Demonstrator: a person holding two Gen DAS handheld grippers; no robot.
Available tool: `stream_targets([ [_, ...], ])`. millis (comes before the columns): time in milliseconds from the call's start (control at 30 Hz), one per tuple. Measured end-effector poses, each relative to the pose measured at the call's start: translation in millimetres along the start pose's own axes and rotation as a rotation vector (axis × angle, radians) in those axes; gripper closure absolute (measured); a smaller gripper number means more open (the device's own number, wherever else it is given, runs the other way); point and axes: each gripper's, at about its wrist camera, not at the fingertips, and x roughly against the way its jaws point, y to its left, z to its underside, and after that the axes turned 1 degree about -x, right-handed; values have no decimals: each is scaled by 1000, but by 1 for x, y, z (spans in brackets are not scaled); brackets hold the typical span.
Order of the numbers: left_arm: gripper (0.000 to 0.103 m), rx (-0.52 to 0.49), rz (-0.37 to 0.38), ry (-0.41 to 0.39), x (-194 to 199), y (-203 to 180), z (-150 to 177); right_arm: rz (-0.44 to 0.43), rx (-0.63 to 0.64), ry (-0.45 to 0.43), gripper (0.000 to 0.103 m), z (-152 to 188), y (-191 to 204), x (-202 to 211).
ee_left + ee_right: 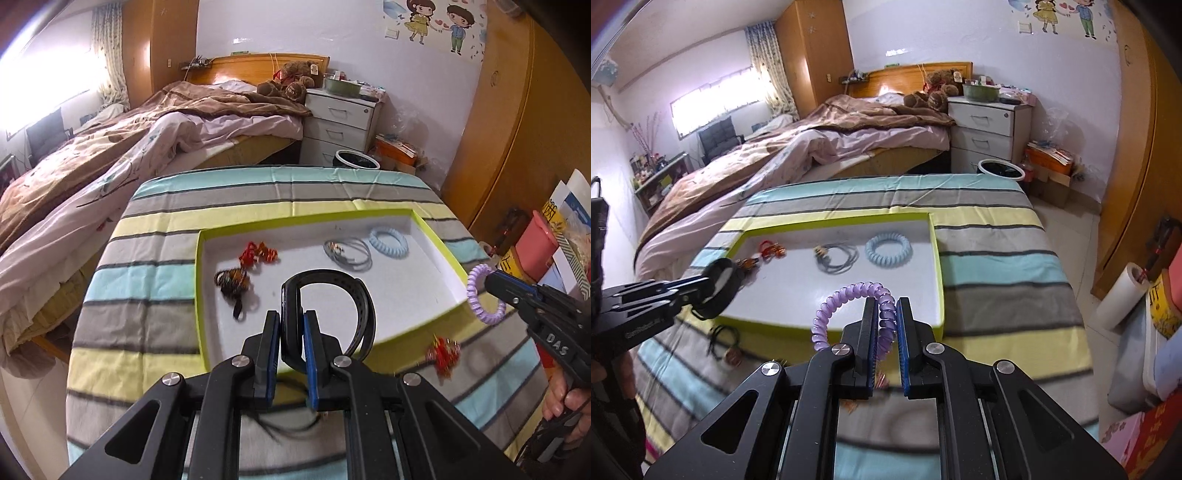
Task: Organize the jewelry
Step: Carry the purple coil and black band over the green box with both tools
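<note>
Jewelry lies partly in the tray (201, 295) on the striped counter (155, 229) and partly in the two tools over its near edge. From the left, the tray floor holds a dark beaded piece (232, 282), a red ornament (258, 254), a grey cord loop (347, 253) and a pale blue coil (388, 240).

The left hand-held gripper (291, 321) is pinched on a black band (328, 291). That band looks rubbery and springy; a grip on its thick body suits it. To the right, the right hand-held gripper (886, 314) is pinched on a purple coil (849, 299), which looks light, stretchy and likely to dangle, so a hold across a few turns seems safest.

Outside the tray, a red tasselled piece (443, 352) rests on the cloth, blurred. In the right wrist view a dark cord with a round charm (729, 349) lies by the tray's near wall; its make is hard to tell. Both tools hide the counter's near part.
</note>
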Motion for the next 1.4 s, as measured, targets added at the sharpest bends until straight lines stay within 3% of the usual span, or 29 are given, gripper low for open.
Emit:
stream_targets([
  [267, 90, 2, -10, 29, -32, 6, -23, 32, 19, 61, 93, -21, -7, -44],
  [667, 90, 3, -14, 101, -80, 8, -33, 49, 60, 145, 93, -25, -10, -85],
  [1400, 90, 6, -39, 121, -93, 8, -31, 110, 145, 155, 93, -22, -2, -98],
])
